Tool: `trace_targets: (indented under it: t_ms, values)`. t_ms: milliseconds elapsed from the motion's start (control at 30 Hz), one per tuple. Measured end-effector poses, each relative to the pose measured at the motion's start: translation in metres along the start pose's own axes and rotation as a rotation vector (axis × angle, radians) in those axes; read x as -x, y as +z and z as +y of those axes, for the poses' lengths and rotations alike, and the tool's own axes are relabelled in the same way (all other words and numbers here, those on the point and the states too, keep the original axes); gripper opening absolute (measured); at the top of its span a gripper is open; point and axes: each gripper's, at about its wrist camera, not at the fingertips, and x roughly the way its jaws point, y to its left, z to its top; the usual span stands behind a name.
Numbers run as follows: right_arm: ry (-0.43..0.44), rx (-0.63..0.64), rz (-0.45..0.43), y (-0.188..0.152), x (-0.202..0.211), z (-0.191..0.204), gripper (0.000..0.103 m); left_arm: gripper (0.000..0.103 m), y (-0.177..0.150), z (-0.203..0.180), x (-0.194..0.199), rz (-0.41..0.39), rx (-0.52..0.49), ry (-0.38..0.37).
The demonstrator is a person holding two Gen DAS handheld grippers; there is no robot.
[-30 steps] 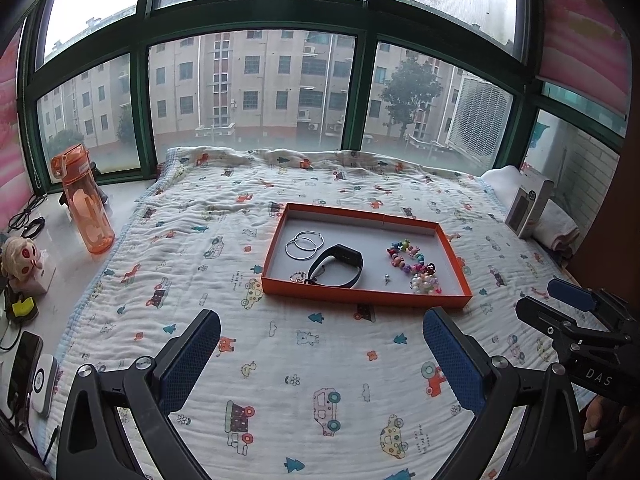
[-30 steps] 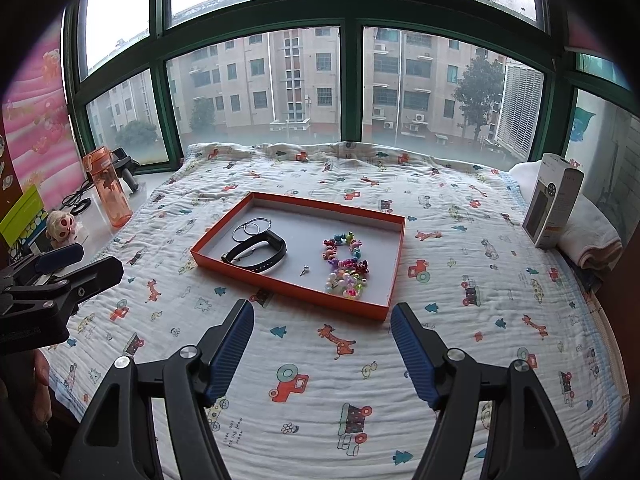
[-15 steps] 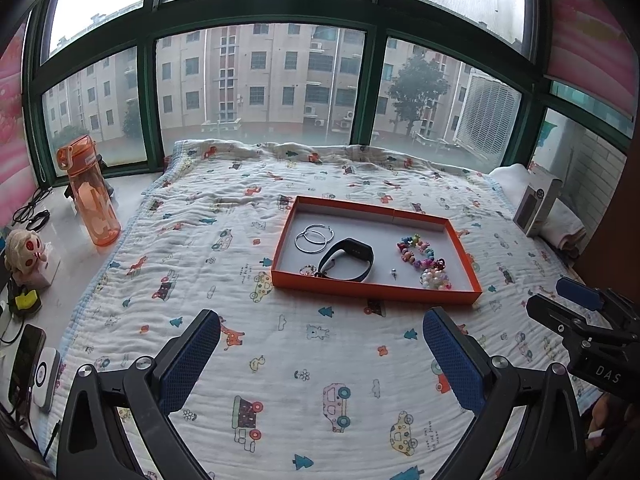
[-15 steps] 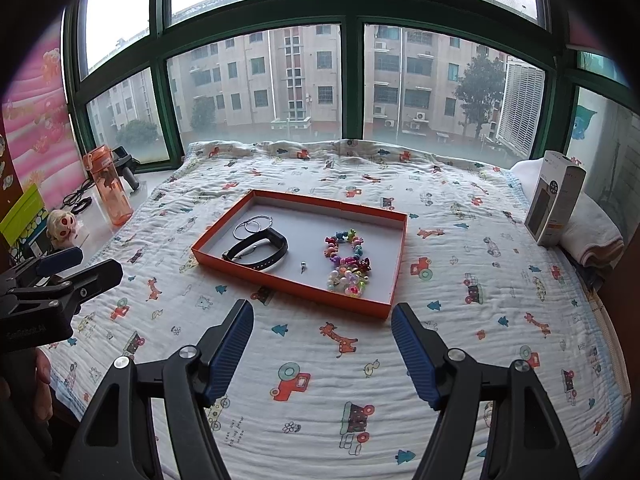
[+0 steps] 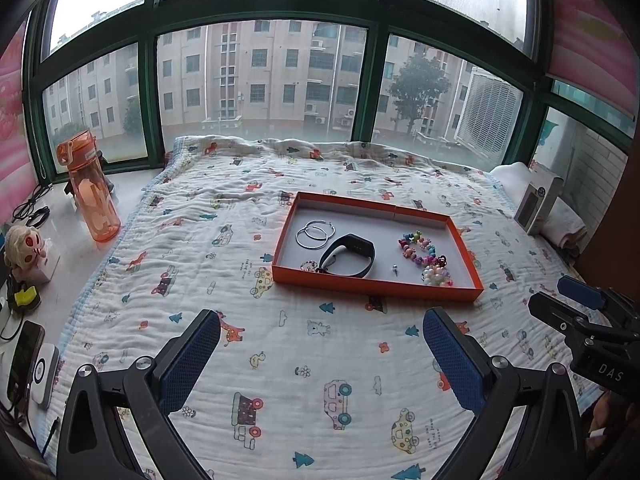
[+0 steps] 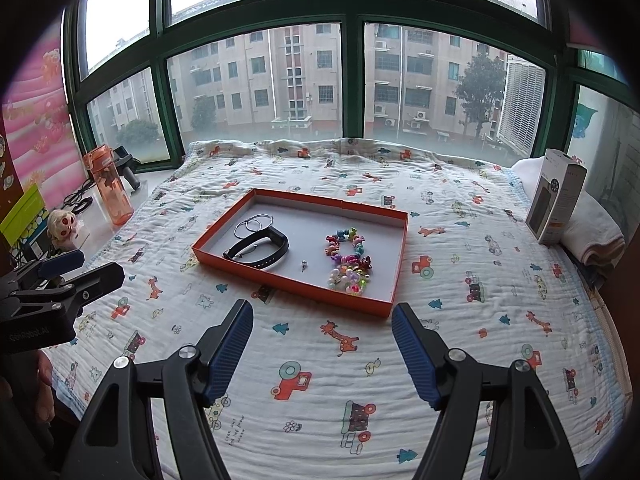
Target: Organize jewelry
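Since a second ago, the orange tray (image 5: 376, 286) has slid a little to the right in the left view, so our left gripper (image 5: 320, 356) has turned a bit. In the right view it looks the same. Both grippers hang over the bed (image 6: 460, 320) with fingers wide apart, holding nothing. The tray lies ahead of the fingers, well apart from them. Inside it we see two silver hoops (image 5: 315, 234), a black band (image 5: 352, 254), a tiny stud (image 5: 395, 269) and colorful beads (image 5: 424, 254). Our right gripper (image 6: 322, 350) points at the tray's near edge.
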Motion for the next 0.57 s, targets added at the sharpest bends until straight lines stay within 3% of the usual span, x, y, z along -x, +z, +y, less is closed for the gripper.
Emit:
trace_targets:
  t_ms: [567]
  values:
    - [0.004, -0.001, 0.001, -0.0012, 0.0002, 0.0010, 0.079, 0.103, 0.0002, 0.0000, 0.0027, -0.012, -0.010, 0.008]
